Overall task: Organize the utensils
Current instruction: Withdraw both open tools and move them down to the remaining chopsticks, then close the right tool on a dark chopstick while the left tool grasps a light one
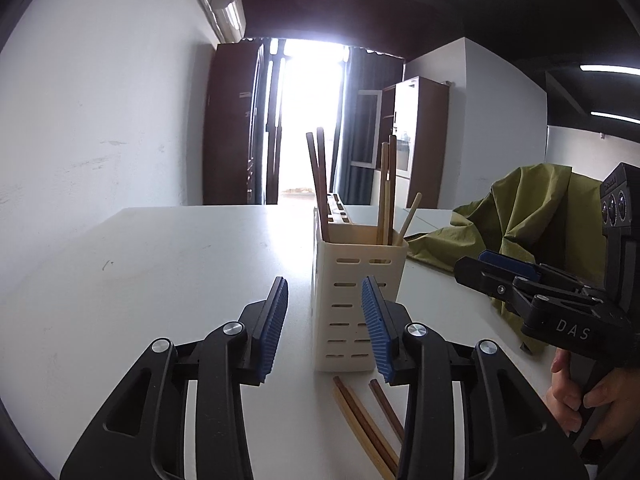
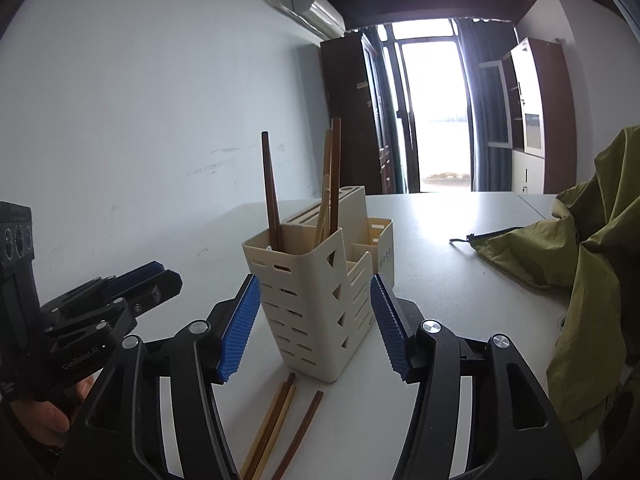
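- Ahead of me a white table (image 1: 168,264) runs toward a bright glass door (image 1: 310,120), the daylight blown out to white.
- Dark curtains (image 1: 360,128) hang beside the door.
- A tall dark brown cabinet (image 1: 232,124) stands to its left.
- A plain white wall (image 1: 100,100) fills my left side, with an air conditioner (image 1: 229,10) mounted high on it.
- To the right a wooden cupboard (image 2: 536,116) shows white, glazed doors.
- An olive-green cloth (image 2: 592,264) lies heaped on the table's right side.
- Strip lights (image 1: 610,68) glow on the dark ceiling.
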Tool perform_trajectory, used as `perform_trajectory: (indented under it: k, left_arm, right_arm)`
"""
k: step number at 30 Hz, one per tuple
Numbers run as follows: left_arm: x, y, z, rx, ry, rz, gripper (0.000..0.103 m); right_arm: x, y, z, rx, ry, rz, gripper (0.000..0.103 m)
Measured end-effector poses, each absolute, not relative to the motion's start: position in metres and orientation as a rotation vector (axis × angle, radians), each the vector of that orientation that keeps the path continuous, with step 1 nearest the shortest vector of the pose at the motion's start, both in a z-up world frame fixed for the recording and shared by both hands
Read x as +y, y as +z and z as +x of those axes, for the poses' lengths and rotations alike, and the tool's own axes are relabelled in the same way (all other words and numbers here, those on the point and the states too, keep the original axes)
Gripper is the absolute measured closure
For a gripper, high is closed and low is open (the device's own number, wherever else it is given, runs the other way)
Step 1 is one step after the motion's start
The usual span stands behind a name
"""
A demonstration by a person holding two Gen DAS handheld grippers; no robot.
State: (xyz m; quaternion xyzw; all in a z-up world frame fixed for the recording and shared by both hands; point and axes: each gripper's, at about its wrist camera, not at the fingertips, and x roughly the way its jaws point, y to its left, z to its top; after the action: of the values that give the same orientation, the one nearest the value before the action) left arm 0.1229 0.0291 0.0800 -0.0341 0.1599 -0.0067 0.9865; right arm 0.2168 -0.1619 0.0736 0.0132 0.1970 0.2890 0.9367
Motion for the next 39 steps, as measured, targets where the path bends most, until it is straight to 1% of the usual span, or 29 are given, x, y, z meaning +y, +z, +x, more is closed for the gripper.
perform_trajectory:
  k: [5, 10, 16, 25, 30, 34, 39]
  left_arm:
    - [0.036, 0.073, 0.12, 0.384, -0.001, -0.113, 0.065]
    - [0.038, 0.065, 0.126, 0.47, 0.006, -0.116, 0.059]
    - [0.037, 0.053, 0.128, 0.541, 0.002, -0.096, 0.056]
    - [0.041, 0.05, 0.13, 0.585, -0.01, -0.101, 0.052]
    - [0.043, 0.048, 0.141, 0.646, 0.005, -0.091, 0.049]
    - [0.053, 0.046, 0.15, 0.694, 0.012, -0.112, 0.048]
    - [0.065, 0.039, 0.164, 0.772, 0.019, -0.124, 0.048]
  right_arm:
    - [-0.158, 0.061, 0.216, 0.478, 0.578, -0.009, 0.046]
    - [-0.15, 0.049, 0.225, 0.587, 0.555, -0.029, 0.046]
    - [-0.137, 0.027, 0.234, 0.719, 0.522, -0.08, 0.046]
    - [-0.126, 0.009, 0.242, 0.823, 0.5, -0.124, 0.046]
    - [-0.111, -0.001, 0.248, 0.882, 0.499, -0.172, 0.046]
    - [-0.103, -0.01, 0.252, 0.934, 0.501, -0.213, 0.057]
    - [-0.101, -0.02, 0.255, 0.965, 0.493, -0.211, 0.061]
